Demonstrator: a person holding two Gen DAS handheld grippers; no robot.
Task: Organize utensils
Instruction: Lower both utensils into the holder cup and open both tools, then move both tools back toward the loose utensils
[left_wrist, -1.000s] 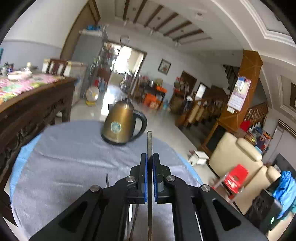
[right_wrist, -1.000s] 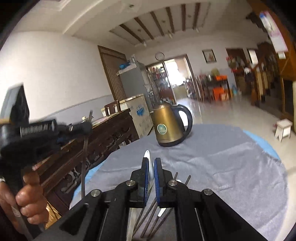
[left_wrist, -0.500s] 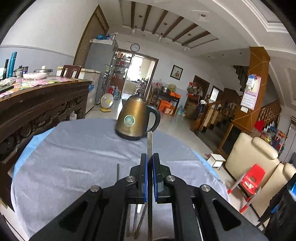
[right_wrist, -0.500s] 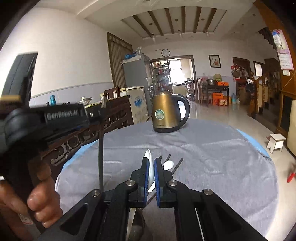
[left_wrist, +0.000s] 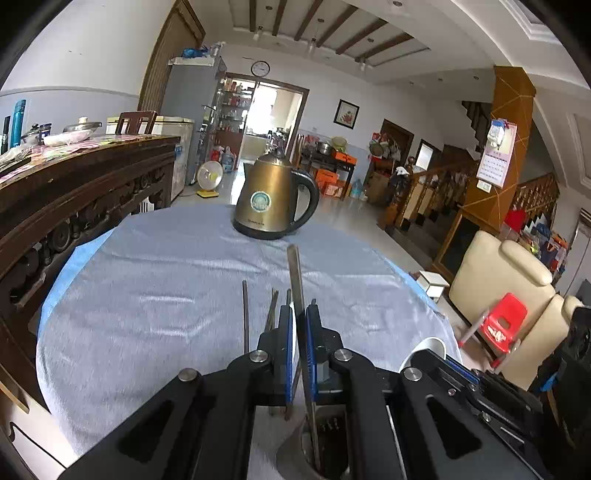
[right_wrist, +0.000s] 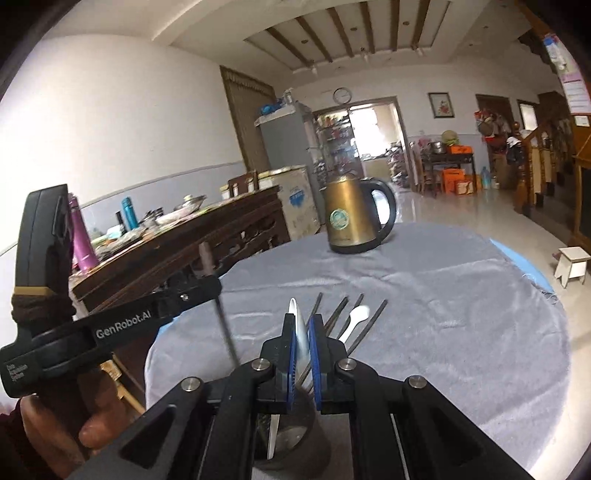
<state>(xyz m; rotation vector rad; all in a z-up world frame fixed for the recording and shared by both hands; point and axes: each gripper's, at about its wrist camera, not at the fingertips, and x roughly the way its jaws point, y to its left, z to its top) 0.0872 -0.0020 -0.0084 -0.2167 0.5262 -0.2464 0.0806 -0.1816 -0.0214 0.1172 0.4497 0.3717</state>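
At lower centre of the left wrist view, our left tongs (left_wrist: 300, 332) are clamped on a flat metal utensil handle (left_wrist: 295, 273), whose lower end dips into the metal holder cup (left_wrist: 295, 454) at the bottom edge. In the right wrist view, our right tongs (right_wrist: 302, 339) pinch a white spoon (right_wrist: 300, 325) over the same cup (right_wrist: 291, 439) at lower centre, where chopsticks (right_wrist: 334, 314) and another white spoon (right_wrist: 356, 317) stand. A gold kettle (right_wrist: 351, 218) sits farther back on the grey-clothed counter (right_wrist: 461, 314).

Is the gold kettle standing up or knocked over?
Upright. The kettle sits flat on its base on the grey cloth, lid on top.
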